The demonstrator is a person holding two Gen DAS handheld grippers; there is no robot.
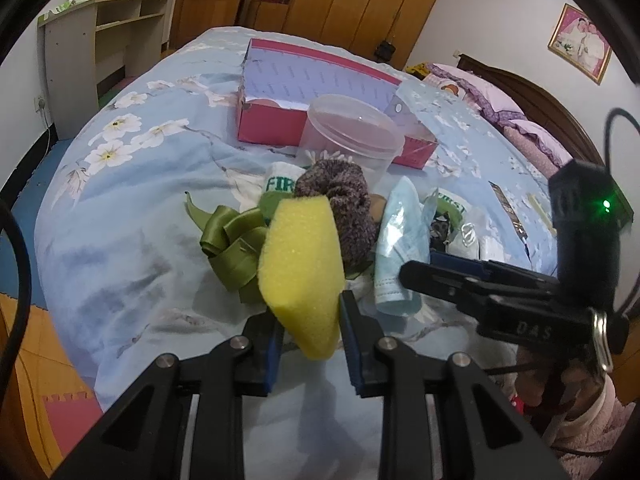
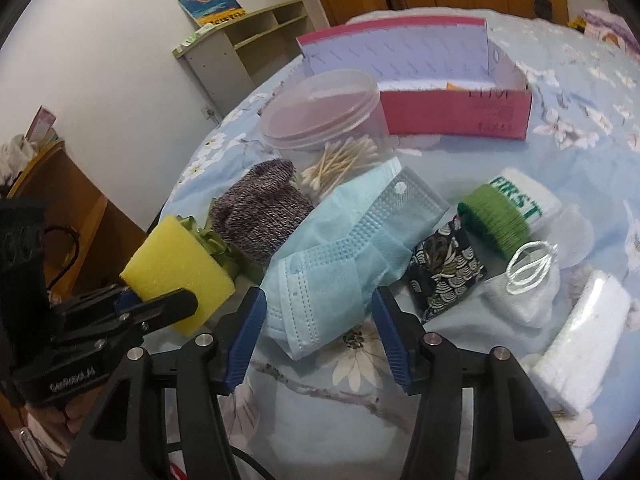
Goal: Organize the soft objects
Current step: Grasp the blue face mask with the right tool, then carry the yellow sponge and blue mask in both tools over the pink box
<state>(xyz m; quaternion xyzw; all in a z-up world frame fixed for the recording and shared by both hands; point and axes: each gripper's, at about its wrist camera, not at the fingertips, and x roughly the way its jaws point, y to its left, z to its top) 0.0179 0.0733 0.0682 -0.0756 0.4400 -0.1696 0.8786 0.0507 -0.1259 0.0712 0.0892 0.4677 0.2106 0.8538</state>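
My left gripper (image 1: 308,320) is shut on a yellow sponge (image 1: 302,264), held just above the bed; the sponge also shows in the right wrist view (image 2: 176,276). My right gripper (image 2: 318,320) is open, its fingers on either side of a light blue face mask (image 2: 340,240), which also shows in the left wrist view (image 1: 400,248). A purple knitted sock (image 2: 260,216) and a green ribbon bow (image 1: 232,248) lie beside the sponge. An open pink box (image 2: 460,116) stands behind the pile.
A clear tub of cotton swabs (image 2: 332,128) stands in front of the box. A green thread spool (image 2: 496,220), a patterned pouch (image 2: 444,268), a white rolled cloth (image 2: 524,200), a white mask (image 2: 528,288) and a white towel pack (image 2: 580,340) lie to the right. The bed edge is on the left.
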